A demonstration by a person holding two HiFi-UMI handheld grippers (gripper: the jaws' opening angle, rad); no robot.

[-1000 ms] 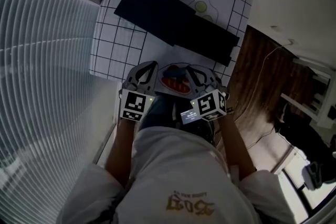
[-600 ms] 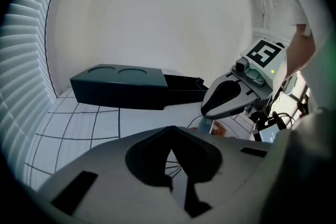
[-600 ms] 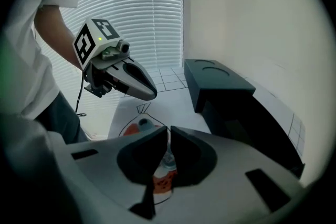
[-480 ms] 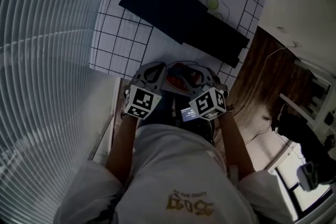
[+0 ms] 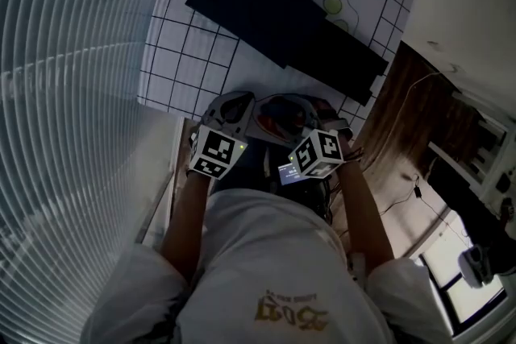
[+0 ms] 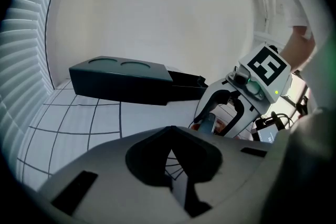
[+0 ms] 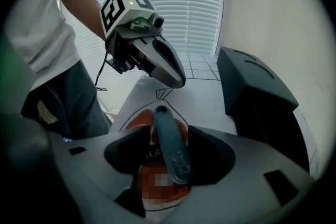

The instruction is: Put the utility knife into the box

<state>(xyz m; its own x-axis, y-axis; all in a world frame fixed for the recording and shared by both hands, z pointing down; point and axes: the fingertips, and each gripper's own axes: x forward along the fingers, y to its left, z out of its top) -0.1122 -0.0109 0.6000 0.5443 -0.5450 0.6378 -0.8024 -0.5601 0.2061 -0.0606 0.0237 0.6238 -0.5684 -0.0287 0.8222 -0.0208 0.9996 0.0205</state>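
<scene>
Right gripper view: right gripper [image 7: 168,136] had just spread wide, utility knife [image 7: 176,160] lying between its jaws. Left gripper [image 6: 171,134] sat pressed together

The head camera is looking steeply down past the person's chest at the gridded surface [image 5: 181,52] from well above. Each tool's camera is sitting close behind its own jaws, low over that surface. The left tool [image 7: 176,80] and right tool [image 6: 218,126] are each catching the other, and all three views are sharing the dark box [image 5: 266,12].
</scene>
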